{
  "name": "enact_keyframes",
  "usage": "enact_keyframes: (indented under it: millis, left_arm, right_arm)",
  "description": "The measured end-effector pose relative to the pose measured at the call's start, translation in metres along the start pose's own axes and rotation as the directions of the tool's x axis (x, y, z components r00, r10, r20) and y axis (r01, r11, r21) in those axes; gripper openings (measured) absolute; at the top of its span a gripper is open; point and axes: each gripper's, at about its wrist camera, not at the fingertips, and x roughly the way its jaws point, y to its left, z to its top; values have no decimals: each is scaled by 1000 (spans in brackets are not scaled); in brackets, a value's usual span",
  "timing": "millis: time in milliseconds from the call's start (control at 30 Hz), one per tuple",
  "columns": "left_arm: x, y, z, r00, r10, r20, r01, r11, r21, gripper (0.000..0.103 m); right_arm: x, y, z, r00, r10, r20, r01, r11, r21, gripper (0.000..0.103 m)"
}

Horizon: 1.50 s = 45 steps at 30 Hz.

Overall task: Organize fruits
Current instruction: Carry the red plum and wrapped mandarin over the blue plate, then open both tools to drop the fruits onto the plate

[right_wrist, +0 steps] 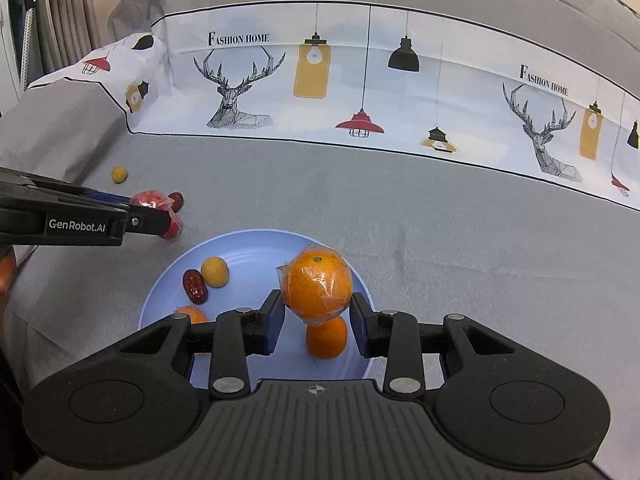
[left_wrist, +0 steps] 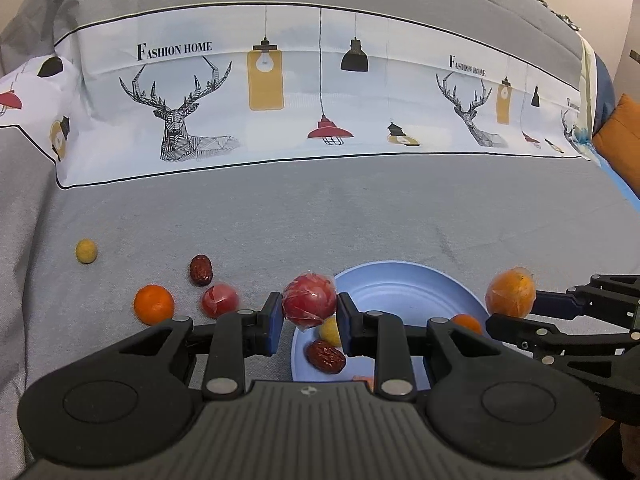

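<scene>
My left gripper (left_wrist: 309, 309) is shut on a red fruit in clear wrap (left_wrist: 309, 298), held just left of the blue plate (left_wrist: 404, 280). My right gripper (right_wrist: 318, 312) is shut on a wrapped orange (right_wrist: 318, 286) above the blue plate (right_wrist: 256, 250). On the plate lie a yellow fruit (right_wrist: 215, 272), a dark red date (right_wrist: 195, 286), a small orange (right_wrist: 327, 338) and another orange fruit (right_wrist: 190, 314), half hidden by my finger. In the left wrist view the right gripper (left_wrist: 516, 312) shows at the right with its orange (left_wrist: 511, 294).
Loose on the grey cloth left of the plate are a yellow ball (left_wrist: 86, 251), a date (left_wrist: 201, 270), an orange (left_wrist: 154, 305) and a second wrapped red fruit (left_wrist: 220, 300). A white printed band (left_wrist: 320, 92) crosses the cloth behind. An orange cushion (left_wrist: 620, 140) sits far right.
</scene>
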Motion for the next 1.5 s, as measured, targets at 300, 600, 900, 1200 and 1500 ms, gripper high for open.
enact_keyframes:
  millis: [300, 600, 900, 1200, 1500]
  left_arm:
    - [1, 0, 0, 1000, -14, 2, 14, 1000, 15, 31]
    - [9, -7, -4, 997, -71, -44, 74, 995, 63, 31]
    - [13, -38, -21, 985, -151, -82, 166, 962, 218, 31]
    - [16, -37, -17, 982, -167, -85, 181, 962, 202, 32]
    - [16, -34, -16, 982, -166, -89, 181, 966, 186, 44]
  right_arm:
    - [1, 1, 1, 1000, 3, -10, -4, 1000, -8, 38]
    - [8, 4, -2, 998, 18, -54, -19, 999, -35, 38]
    - [10, 10, -6, 998, 5, -67, -10, 998, -66, 38]
    - [10, 9, -5, 998, 6, -69, -11, 998, -69, 38]
    - [9, 9, -5, 999, -15, -51, 12, 999, -52, 44]
